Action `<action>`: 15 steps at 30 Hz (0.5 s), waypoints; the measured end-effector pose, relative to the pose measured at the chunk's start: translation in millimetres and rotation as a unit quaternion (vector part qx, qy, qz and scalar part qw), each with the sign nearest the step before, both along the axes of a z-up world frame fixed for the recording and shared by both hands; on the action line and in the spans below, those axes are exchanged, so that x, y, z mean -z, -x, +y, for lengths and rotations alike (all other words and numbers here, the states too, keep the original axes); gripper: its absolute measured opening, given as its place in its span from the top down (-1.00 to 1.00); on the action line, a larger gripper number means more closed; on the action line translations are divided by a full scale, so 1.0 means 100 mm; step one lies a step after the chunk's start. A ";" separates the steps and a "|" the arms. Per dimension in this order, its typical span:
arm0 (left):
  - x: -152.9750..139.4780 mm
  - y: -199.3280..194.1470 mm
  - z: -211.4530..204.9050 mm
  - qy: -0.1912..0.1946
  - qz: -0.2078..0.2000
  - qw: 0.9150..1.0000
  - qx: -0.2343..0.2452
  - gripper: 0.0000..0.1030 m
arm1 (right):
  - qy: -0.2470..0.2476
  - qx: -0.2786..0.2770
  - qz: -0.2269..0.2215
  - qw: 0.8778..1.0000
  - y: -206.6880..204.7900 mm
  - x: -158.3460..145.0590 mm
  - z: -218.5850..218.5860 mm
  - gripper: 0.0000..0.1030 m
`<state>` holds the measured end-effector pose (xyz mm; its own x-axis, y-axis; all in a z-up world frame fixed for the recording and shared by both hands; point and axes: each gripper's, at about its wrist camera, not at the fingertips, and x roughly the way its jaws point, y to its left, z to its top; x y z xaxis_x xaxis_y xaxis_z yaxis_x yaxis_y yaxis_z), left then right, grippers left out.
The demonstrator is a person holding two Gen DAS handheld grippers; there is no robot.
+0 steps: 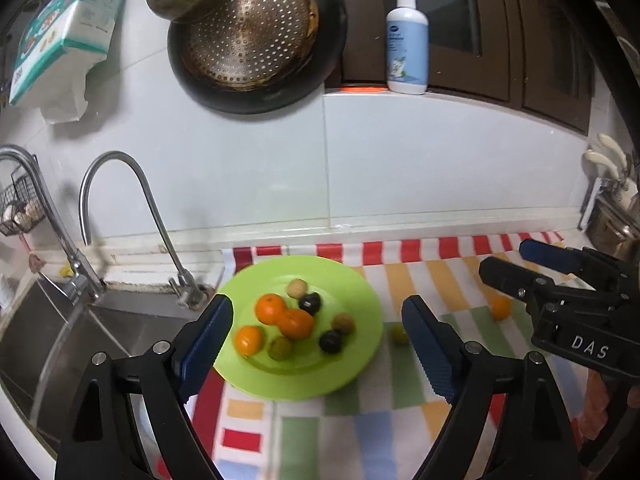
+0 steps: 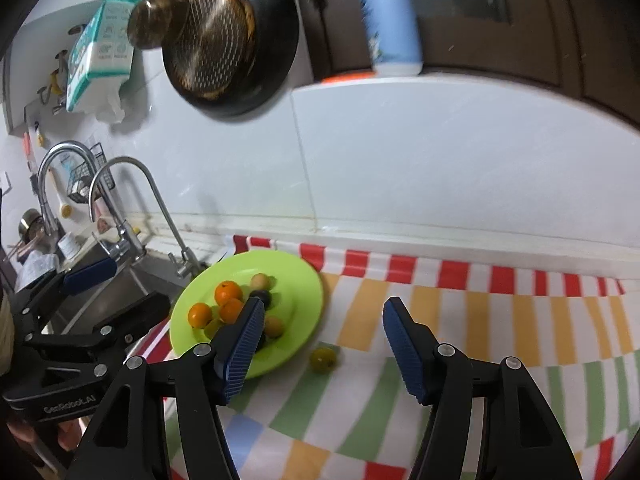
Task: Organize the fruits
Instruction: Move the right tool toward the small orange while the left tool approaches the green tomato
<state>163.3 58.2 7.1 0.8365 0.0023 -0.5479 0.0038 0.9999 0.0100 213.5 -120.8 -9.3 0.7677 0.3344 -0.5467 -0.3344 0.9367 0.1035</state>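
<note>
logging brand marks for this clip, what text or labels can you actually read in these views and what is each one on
"DAS": white letters on the body of the right gripper, seen from the left wrist view.
"GenRobot.AI": on the body of the left gripper, seen from the right wrist view.
Pump bottle: its label has a blue logo and print, too small to read.
Teal and white pack on the wall: pictures and print, too blurred to read.

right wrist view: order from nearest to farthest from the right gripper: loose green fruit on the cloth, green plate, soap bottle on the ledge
From the right gripper:
1. Loose green fruit, on the striped cloth between the fingers.
2. Green plate, just beyond, to the left by the sink.
3. Soap bottle, up on the ledge against the wall.
</note>
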 end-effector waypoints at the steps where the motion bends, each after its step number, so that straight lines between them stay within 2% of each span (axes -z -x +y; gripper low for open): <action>1: 0.00 0.03 -0.03 0.002 0.000 1.000 0.001 -0.70 | 0.003 0.006 -0.006 1.000 0.06 -0.03 -0.04 -0.29; 7: 0.00 0.21 -0.24 0.003 0.001 1.000 0.021 -0.71 | 0.013 0.030 -0.030 0.999 0.36 -0.16 -0.26 -0.33; 15: 0.04 0.43 -0.52 -0.013 -0.019 0.999 0.028 -0.71 | 0.014 0.063 -0.034 0.997 0.63 -0.15 -0.55 -0.33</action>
